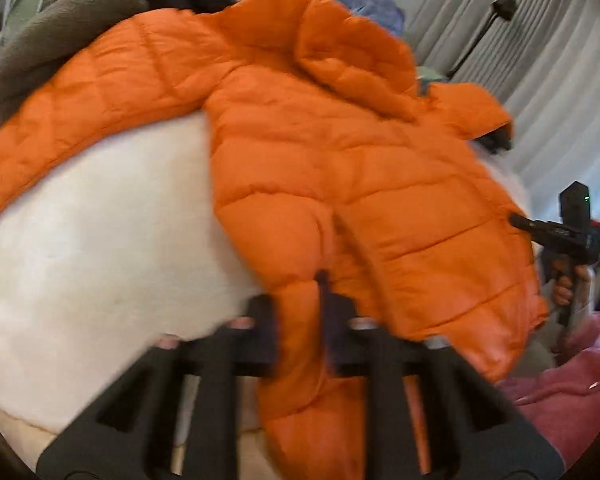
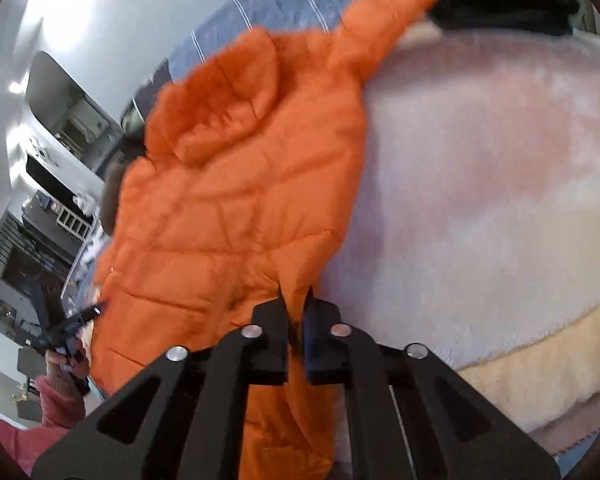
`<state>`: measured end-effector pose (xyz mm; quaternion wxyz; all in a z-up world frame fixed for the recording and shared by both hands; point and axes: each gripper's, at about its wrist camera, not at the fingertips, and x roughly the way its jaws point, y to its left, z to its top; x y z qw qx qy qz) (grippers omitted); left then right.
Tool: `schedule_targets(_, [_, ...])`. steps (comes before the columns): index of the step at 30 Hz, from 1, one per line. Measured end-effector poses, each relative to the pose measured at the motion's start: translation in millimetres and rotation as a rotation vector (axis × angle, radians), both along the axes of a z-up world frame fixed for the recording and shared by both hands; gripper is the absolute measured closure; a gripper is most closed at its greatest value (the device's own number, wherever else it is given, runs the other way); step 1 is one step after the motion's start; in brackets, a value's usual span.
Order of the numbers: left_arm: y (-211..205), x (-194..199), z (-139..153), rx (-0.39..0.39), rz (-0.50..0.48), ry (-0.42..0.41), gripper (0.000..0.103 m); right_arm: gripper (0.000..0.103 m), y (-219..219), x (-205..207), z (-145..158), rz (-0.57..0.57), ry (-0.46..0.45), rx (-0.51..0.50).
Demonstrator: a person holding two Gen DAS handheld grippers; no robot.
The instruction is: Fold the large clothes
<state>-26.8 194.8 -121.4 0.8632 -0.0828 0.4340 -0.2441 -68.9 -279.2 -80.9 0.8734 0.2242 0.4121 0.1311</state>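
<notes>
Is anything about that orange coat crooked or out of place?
Yes. The orange coat lies askew on the white blanket: one sleeve is flung out sideways and the hood is rumpled. The left claw and right claw each pinch its hem.

No writing, label, brand or number can be read in either view. The orange jacket shows no legible tag, and the blurred shelves perhaps hide small print.

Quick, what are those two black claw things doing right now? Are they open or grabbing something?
Left gripper: closed, pinching the hem of the puffy orange quilted jacket.
Right gripper: closed, pinching the same jacket's hem at another spot.
</notes>
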Motion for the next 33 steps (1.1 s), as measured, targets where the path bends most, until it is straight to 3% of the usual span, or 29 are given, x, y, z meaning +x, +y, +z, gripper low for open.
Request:
schedule_targets(4, [-17, -23, 33, 0.007, -0.034, -0.11, 0.096, 0.1, -13, -20, 44, -0.043, -0.088, -0.03])
schedule_targets(7, [-21, -45, 51, -0.005, -0.046, -0.165, 0.096, 0.1, -24, -32, 60, -0.077, -0.1, -0.088])
schedule_targets(9, [-26, -57, 48, 0.02, -0.057, -0.162, 0.093, 0.098, -27, -35, 58, -0.084, -0.068, -0.15])
schedule_targets(12, [-31, -60, 26, 0.106, -0.042, -0.114, 0.076, 0.086, -21, -30, 39, -0.125, 0.01, -0.34])
schedule_targets(15, [-23, -56, 12, 0.165, 0.035, -0.067, 0.055, 0.081, -26, -26, 26, -0.187, 0.033, -0.393])
schedule_targets(16, [-18, -55, 13, 0.15, 0.066, -0.068, 0.046, 0.081, -24, -23, 28, -0.195, 0.016, -0.376])
schedule_targets(19, [3, -49, 23, 0.106, 0.132, -0.093, 0.037, 0.079, -7, -15, 42, -0.154, -0.059, -0.324])
schedule_targets(22, [19, -40, 29, 0.083, 0.216, -0.108, 0.025, 0.067, 23, -7, 44, -0.045, -0.108, -0.335])
schedule_targets(27, [59, -8, 16, -0.016, 0.395, -0.018, 0.025, 0.066, 66, 22, 43, 0.069, -0.117, -0.379])
schedule_targets(33, [125, 19, -11, -0.241, 0.656, 0.062, 0.025, 0.059, 99, 100, 52, 0.116, -0.099, -0.363])
